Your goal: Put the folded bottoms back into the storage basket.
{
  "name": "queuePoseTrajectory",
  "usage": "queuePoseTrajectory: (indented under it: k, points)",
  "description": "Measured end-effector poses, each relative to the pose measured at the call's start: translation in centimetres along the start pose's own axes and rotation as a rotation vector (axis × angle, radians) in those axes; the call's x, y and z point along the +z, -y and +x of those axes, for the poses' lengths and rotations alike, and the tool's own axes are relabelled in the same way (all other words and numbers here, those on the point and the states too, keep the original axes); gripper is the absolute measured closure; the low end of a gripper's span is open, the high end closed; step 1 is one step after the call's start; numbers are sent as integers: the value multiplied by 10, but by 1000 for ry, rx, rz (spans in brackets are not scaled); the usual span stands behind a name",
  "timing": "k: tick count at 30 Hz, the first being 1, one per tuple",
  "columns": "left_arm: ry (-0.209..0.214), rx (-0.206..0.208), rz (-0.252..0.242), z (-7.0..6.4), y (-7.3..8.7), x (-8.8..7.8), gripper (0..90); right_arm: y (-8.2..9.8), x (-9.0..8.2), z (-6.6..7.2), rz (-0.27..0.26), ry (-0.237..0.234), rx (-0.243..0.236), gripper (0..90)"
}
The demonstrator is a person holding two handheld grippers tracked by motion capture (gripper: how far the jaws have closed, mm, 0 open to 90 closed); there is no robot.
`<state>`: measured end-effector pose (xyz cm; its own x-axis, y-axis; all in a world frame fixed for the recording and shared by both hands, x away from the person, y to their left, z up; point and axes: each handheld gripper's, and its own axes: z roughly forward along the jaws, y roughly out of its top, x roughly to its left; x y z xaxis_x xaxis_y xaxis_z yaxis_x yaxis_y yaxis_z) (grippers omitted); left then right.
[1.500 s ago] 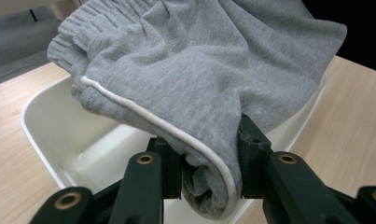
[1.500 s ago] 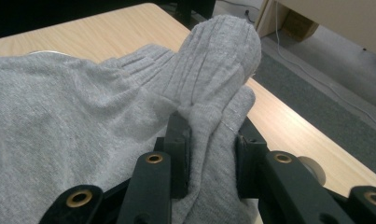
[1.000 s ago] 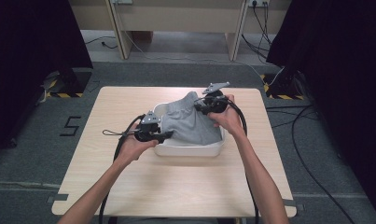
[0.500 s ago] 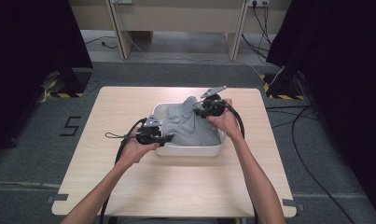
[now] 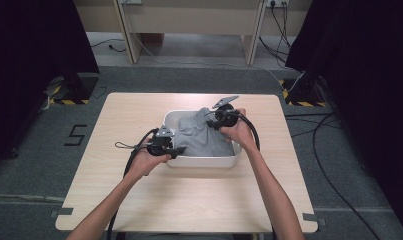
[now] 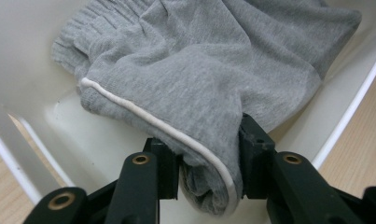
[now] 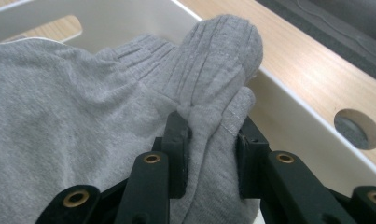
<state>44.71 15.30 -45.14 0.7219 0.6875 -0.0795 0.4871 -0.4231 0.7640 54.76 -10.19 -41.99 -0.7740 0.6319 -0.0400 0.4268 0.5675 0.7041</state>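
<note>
A grey garment (image 5: 201,134) with a ribbed cuff and a white piped hem lies bunched in a white plastic bin (image 5: 204,161) at the table's middle. My left gripper (image 5: 176,151) reaches over the bin's near left wall. In the left gripper view the left gripper (image 6: 206,140) is shut on a fold of the garment (image 6: 199,70) at the piped hem; its jaws have just eased open slightly, cloth still pinched. My right gripper (image 5: 214,120) sits at the bin's far right. In the right gripper view the right gripper (image 7: 212,135) is shut on the garment's ribbed edge (image 7: 213,60).
The bin's white wall (image 7: 293,116) runs close beside the right jaws, with a round hole in the wooden table (image 7: 358,128) beyond it. Bare tabletop (image 5: 189,200) surrounds the bin. Cables (image 5: 134,155) trail from both grippers toward the person.
My right gripper has sunk toward the bin with the garment's edge, so the raised peak of cloth has dropped. The left gripper has stayed in place.
</note>
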Motion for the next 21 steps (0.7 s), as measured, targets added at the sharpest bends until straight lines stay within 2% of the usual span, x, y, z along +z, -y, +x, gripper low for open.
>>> queuePoseTrajectory:
  k: [5, 6, 10, 12, 13, 15, 21]
  points:
    - [3, 0, 2, 1, 0, -1, 607, 2, 1, -1, 16, 2, 10, 682]
    - [3, -2, 7, 1, 0, -1, 580, 2, 1, 0, 25, 7, 10, 672]
    - [-45, -6, 12, 3, 0, -2, 454, 2, 3, 0, 48, 28, 2, 594]
    - [-55, -18, 2, 5, -1, -4, 398, 2, 3, 0, 58, 35, 18, 513]
    - [-53, -22, -5, 5, -2, -6, 395, 2, 3, -1, 62, 43, 40, 475]
    - [-60, -11, -12, 4, -3, -9, 403, 2, 1, -2, 46, 68, 53, 444]
    - [-58, 0, -33, 0, -5, -13, 400, 0, -5, 1, 53, 102, 21, 412]
